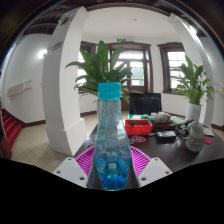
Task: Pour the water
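Observation:
A clear plastic bottle (111, 140) with a blue cap and blue-tinted water in its lower part stands upright between my fingers. My gripper (112, 162) is shut on the bottle's lower body, and the pink pads (87, 158) press on both its sides. The bottle appears raised over the dark table (165, 155), though its base is hidden low in the view. A glass (196, 136) stands on the table to the right, beyond the fingers.
A red tray (138, 127) with small items lies behind the bottle. Other small objects lie beside the glass. A white pillar (63, 80), leafy potted plants (100, 68), a black monitor (148, 103) and windows fill the room behind.

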A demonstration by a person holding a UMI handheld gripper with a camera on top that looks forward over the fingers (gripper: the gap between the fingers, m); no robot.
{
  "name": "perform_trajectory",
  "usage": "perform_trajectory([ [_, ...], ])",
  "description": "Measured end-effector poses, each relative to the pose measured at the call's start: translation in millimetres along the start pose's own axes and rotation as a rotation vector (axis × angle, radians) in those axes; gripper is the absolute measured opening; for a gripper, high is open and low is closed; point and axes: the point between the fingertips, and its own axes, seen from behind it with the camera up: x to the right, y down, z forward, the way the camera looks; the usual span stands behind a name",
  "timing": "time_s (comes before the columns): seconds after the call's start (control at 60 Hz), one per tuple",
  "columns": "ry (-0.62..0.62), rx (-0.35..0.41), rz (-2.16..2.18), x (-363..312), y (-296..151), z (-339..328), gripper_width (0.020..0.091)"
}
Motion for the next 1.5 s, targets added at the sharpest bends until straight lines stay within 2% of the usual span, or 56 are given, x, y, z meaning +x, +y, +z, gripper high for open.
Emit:
perform_trajectory([
  [0.133,-0.014,0.031,0.003,2,5,-8,0.0432],
  [0.233,-0.028,0.046,0.020,-2,7,-1,0.0431],
  [0.417,-0.048,0.021,0.153,-3,14,-2,0.0431],
  [0.433,-0.050,0.006,0.177,9,-10,-4,0.0432],
  [0.583,-0.084,0.064,0.544,32,-44,8,0.0432],
  [0.733,-0.141,0.162,0.979,88,-88,15,0.0432],
  [0.883,-0.190,0.275,1.361,150,-112,21,0.0431],
  [1.183,-0.275,0.404,1.936,238,-126,41,0.0431],
  [1.35,-0.273,0.407,2.126,262,-110,42,0.0433],
  [1.5,-0.263,0.369,2.110,268,-109,43,0.0433],
])
